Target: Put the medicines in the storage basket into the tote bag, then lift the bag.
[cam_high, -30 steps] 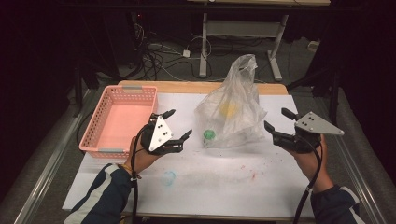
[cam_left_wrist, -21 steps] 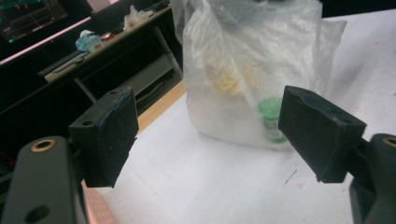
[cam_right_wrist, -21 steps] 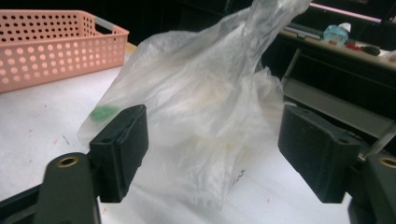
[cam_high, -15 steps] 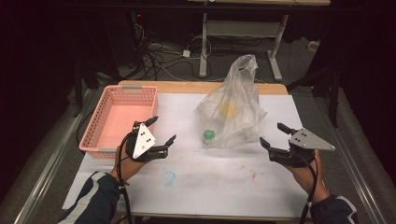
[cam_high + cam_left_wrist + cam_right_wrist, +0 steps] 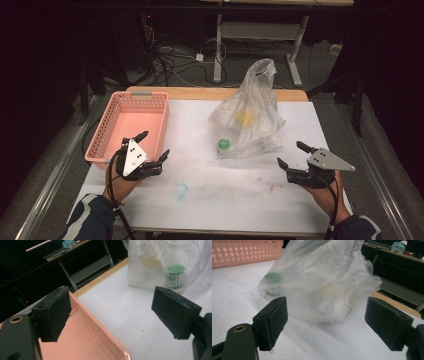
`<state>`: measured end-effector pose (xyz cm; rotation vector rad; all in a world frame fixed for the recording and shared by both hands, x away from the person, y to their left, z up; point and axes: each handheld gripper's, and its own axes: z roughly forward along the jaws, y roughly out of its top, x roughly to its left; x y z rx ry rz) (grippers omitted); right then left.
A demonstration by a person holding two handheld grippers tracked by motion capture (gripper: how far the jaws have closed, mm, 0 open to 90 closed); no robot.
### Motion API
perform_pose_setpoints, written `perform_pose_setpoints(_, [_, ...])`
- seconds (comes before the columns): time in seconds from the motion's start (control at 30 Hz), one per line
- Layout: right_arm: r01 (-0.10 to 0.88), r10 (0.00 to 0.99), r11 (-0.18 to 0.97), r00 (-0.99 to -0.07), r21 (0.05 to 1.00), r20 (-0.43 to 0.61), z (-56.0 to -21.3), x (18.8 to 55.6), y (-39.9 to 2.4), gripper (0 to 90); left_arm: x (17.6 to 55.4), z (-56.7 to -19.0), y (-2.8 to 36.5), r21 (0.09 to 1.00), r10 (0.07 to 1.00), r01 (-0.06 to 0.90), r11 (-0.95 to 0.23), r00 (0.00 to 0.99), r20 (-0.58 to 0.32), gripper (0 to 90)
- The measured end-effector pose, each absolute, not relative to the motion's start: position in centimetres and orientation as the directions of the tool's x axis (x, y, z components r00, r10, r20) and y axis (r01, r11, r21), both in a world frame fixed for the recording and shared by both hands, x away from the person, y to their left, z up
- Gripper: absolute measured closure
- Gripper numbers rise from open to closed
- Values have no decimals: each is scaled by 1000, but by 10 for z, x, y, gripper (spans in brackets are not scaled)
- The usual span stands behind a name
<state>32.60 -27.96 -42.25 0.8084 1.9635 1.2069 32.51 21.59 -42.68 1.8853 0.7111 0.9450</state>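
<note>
Thin crinkled translucent plastic bag (image 5: 250,117) sits upper centre of the high view, neck bunched and standing up, base slumped on the white table cover (image 5: 210,200); inside, a green-capped container (image 5: 224,146) at lower left of the bag and a blurred yellow item (image 5: 244,117) higher up. In the left gripper view the green piece (image 5: 175,275) shows through the film at upper right. Pink perforated plastic basket (image 5: 131,122), rectangular, upper left, with nothing visible inside. Cover is matte, with a blue smudge (image 5: 180,190) and a faint red smudge (image 5: 273,187) low in frame. Left gripper (image 5: 152,150) lower left, one jaw over the basket's near corner, jaws spread wide, nothing between them; blocky black rubber pads (image 5: 53,312). Right gripper (image 5: 292,155) lower right, jaws spread, gap faces the bag (image 5: 322,282), not touching. Versus earlier frames: both grippers sit lower in frame, farther from the bag; left one has shifted toward the basket. Both pairs of jaws have just been opening, nothing in either. Bag and basket unmoved.
</note>
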Motion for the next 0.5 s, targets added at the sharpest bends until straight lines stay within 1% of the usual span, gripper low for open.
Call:
perform_pose_setpoints(0.2, [168,780,377,-588,911,-214,-433,316,-281,180,316,-433,227,881,774,124,-456,544,324,160])
perform_pose_setpoints(0.37, [166,772,394,-593,904,-228,-441,307,-279,175,307,-441,231,867,767,144,-478,550,331,160])
perform_pose_setpoints(0.5, [179,768,409,-597,895,-231,-447,300,-278,170,300,-449,233,859,760,165,-485,565,320,160])
